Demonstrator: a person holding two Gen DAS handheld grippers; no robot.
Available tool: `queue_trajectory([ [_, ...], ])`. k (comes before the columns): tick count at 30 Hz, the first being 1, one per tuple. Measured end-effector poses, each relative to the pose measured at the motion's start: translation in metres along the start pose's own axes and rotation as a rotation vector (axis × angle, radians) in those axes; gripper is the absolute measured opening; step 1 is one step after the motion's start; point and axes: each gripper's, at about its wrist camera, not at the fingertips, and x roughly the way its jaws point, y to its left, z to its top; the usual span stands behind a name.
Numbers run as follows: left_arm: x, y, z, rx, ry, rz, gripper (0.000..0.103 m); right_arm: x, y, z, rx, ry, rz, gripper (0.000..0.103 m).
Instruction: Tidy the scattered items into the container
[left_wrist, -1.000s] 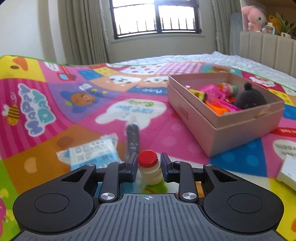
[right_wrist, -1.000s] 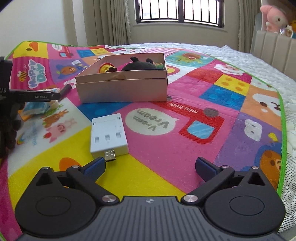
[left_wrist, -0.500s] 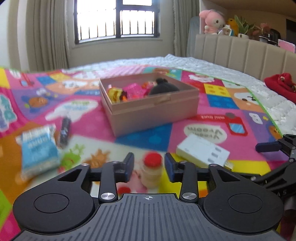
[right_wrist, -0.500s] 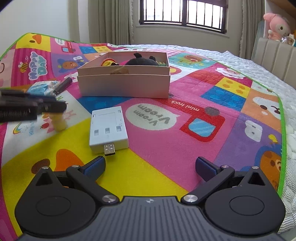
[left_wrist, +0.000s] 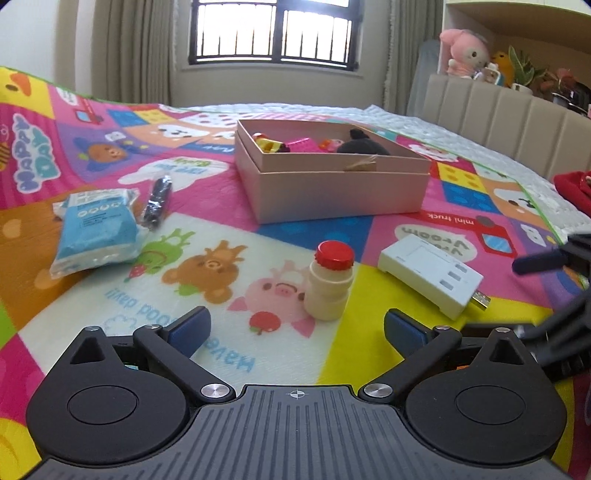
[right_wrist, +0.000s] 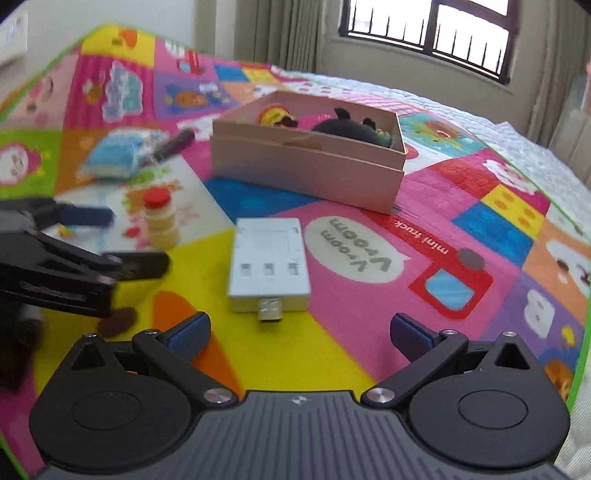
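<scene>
A small cream bottle with a red cap (left_wrist: 328, 282) stands upright on the play mat, just ahead of my open left gripper (left_wrist: 295, 330); it also shows in the right wrist view (right_wrist: 160, 219). A white USB hub (left_wrist: 430, 275) lies to its right, directly ahead of my open right gripper (right_wrist: 299, 332), and shows there too (right_wrist: 269, 267). The pink box (left_wrist: 332, 188) holds several toys; it also shows in the right wrist view (right_wrist: 306, 164). A blue packet (left_wrist: 96, 230) and a dark pen (left_wrist: 157, 201) lie at the left.
The colourful play mat (left_wrist: 207, 266) covers a bed. A beige headboard (left_wrist: 509, 122) and plush toys stand at the right. A red cloth (left_wrist: 574, 188) lies at the bed's right edge. My left gripper shows at the left of the right wrist view (right_wrist: 92, 240).
My left gripper carried the bottle to the right, set it upright on the mat and opened. The right gripper stayed open and shifted slightly towards the hub.
</scene>
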Motion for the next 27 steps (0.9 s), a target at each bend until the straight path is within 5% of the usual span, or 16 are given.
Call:
queue_trajectory([
  [5, 0.002, -0.003, -0.005, 0.014, -0.012, 0.017, 0.103, 0.002, -0.024, 0.003, 0.058, -0.041, -0.32, 0.103],
  [6, 0.002, -0.003, -0.006, 0.013, -0.016, 0.017, 0.103, 0.0, -0.028, 0.004, 0.087, -0.053, -0.331, 0.103],
  [11, 0.001, 0.001, -0.008, -0.003, -0.03, 0.003, 0.103, -0.004, -0.028, 0.006, 0.24, -0.064, -0.114, 0.103],
  [16, 0.001, -0.001, -0.008, 0.008, -0.03, 0.01, 0.103, 0.007, -0.002, 0.023, 0.252, -0.126, -0.127, 0.103],
  [23, 0.0, -0.001, -0.009, -0.001, -0.031, 0.003, 0.103, 0.053, 0.003, 0.05, 0.293, -0.002, -0.133, 0.103],
  [27, 0.0, -0.001, -0.009, -0.005, -0.033, 0.0, 0.103, 0.048, 0.003, 0.043, 0.238, -0.007, -0.083, 0.098],
])
